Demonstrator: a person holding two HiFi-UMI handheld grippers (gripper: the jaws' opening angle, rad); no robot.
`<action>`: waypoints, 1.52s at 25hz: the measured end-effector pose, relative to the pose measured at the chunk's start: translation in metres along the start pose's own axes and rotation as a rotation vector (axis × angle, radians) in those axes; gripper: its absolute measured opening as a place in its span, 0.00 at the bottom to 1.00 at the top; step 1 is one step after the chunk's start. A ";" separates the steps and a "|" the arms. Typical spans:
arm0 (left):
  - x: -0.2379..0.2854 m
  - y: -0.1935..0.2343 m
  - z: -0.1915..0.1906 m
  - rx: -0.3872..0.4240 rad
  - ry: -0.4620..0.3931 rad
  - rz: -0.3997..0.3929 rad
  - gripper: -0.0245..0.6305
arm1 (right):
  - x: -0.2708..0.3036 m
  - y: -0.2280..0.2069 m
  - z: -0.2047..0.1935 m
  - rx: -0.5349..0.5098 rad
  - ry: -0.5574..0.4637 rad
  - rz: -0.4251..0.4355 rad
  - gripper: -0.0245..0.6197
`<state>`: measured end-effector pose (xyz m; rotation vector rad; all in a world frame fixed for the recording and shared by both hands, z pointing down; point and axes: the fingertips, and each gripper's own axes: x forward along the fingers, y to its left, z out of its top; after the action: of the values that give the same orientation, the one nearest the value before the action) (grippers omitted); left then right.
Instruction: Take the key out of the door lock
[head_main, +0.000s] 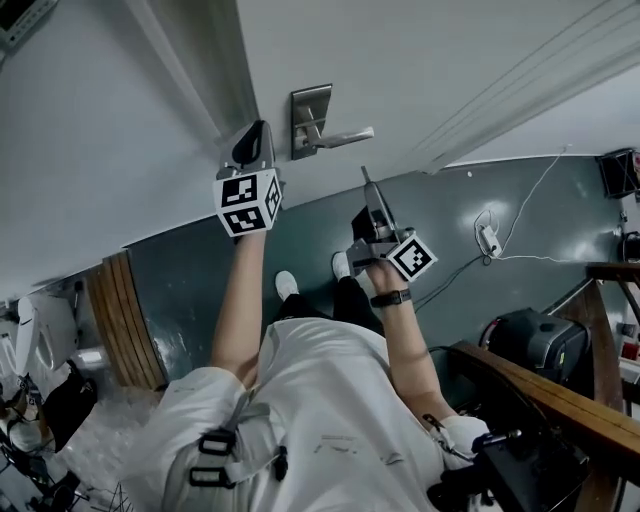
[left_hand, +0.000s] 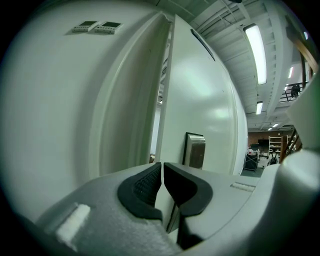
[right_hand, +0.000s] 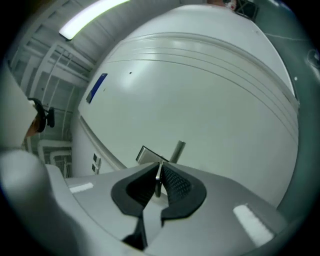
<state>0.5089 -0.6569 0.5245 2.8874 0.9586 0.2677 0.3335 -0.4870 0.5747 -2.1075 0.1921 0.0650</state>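
The white door (head_main: 420, 70) bears a steel lock plate (head_main: 310, 120) with a lever handle (head_main: 345, 137). My right gripper (head_main: 366, 178) is held back from the door, below and right of the plate. In the right gripper view it (right_hand: 159, 174) is shut on a thin metal key (right_hand: 158, 182) standing edge-on between the pads, with the plate (right_hand: 150, 156) and lever (right_hand: 177, 150) beyond it. My left gripper (head_main: 258, 130) is at the door's edge, left of the plate. Its pads (left_hand: 163, 167) meet with nothing seen between them; the door edge (left_hand: 167, 100) and plate (left_hand: 195, 150) lie ahead.
The dark green floor (head_main: 450, 210) carries a power strip with a white cable (head_main: 488, 240). A black bag (head_main: 530, 340) and a wooden railing (head_main: 550, 395) are at the right. Wooden boards (head_main: 125, 320) lean at the left by the wall.
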 end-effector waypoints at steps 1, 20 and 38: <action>-0.005 -0.003 0.000 0.003 0.001 -0.008 0.07 | -0.003 0.010 0.008 -0.048 -0.006 0.008 0.08; -0.139 -0.170 0.007 0.061 -0.075 0.056 0.04 | -0.060 0.108 0.048 -0.870 0.164 0.151 0.08; -0.162 -0.202 0.043 0.185 -0.139 0.075 0.04 | -0.053 0.144 0.079 -0.963 0.103 0.189 0.08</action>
<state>0.2712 -0.5944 0.4322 3.0631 0.8971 -0.0189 0.2606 -0.4866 0.4188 -3.0472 0.4966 0.1907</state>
